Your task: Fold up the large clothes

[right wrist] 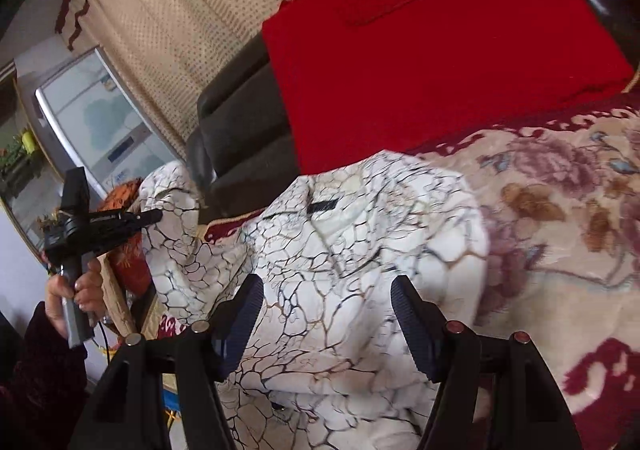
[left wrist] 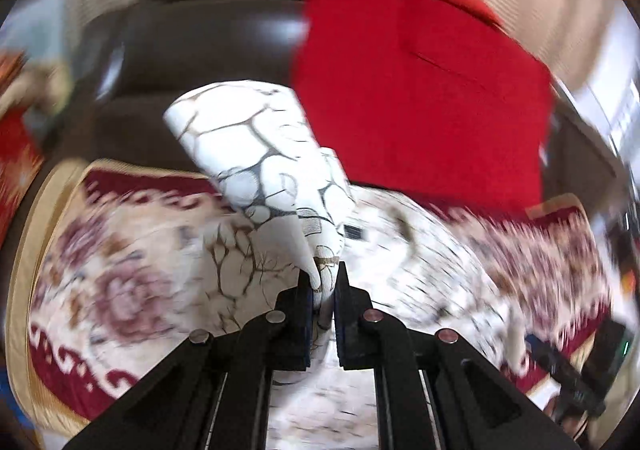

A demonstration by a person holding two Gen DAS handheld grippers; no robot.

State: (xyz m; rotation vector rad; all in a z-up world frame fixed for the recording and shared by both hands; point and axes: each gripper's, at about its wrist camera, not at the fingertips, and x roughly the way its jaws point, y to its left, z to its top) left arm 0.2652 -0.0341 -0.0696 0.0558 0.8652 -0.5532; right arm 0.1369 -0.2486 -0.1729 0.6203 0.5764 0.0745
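My left gripper [left wrist: 323,282] is pinched tight on a sleeve of the white crackle-print jacket [right wrist: 340,270] lying on the flowery blanket [right wrist: 560,210], my right gripper [right wrist: 326,314] hangs wide apart above it, so I should lift slowly and lay the sleeve flat across the middle.

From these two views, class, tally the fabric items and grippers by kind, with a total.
White crackle-patterned garment: 1
Red cloth: 1
Floral blanket: 1
Grippers: 2, the left gripper and the right gripper
Total: 5
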